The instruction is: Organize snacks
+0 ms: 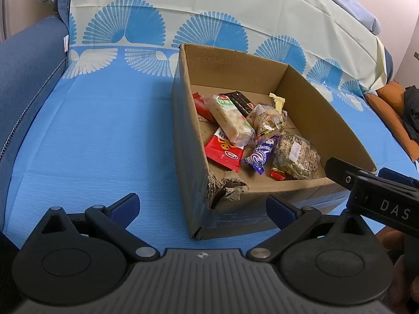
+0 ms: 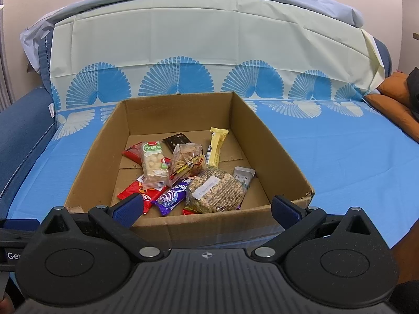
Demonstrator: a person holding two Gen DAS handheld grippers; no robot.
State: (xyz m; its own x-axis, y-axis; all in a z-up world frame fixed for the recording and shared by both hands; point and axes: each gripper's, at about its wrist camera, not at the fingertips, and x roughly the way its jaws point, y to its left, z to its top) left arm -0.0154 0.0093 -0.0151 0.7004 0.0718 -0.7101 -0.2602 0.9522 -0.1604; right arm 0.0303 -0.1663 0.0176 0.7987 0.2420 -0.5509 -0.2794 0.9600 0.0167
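Note:
An open cardboard box [image 1: 230, 60] [image 2: 272, 141] sits on a blue patterned cloth and holds several snack packs. Among them are a red wafer pack [image 1: 222, 153] [image 2: 138, 192], a purple wrapper [image 1: 259, 153] [image 2: 171, 198], a clear bag of grain bars [image 1: 297, 154] [image 2: 216, 189], a rice-puff bar with a green label [image 1: 233, 117] [image 2: 153, 163], a bag of small biscuits [image 2: 186, 161] and a yellow bar [image 2: 217, 145]. My left gripper [image 1: 203, 206] is open in front of the box's torn near corner. My right gripper [image 2: 207, 208] is open at the box's near wall. Neither holds anything.
The blue cloth [image 1: 104, 130] covers a sofa seat with a dark blue armrest [image 1: 23, 73] at the left. An orange cushion [image 2: 392, 104] lies at the far right. The right gripper's black body [image 1: 377, 198] shows at the right edge of the left wrist view.

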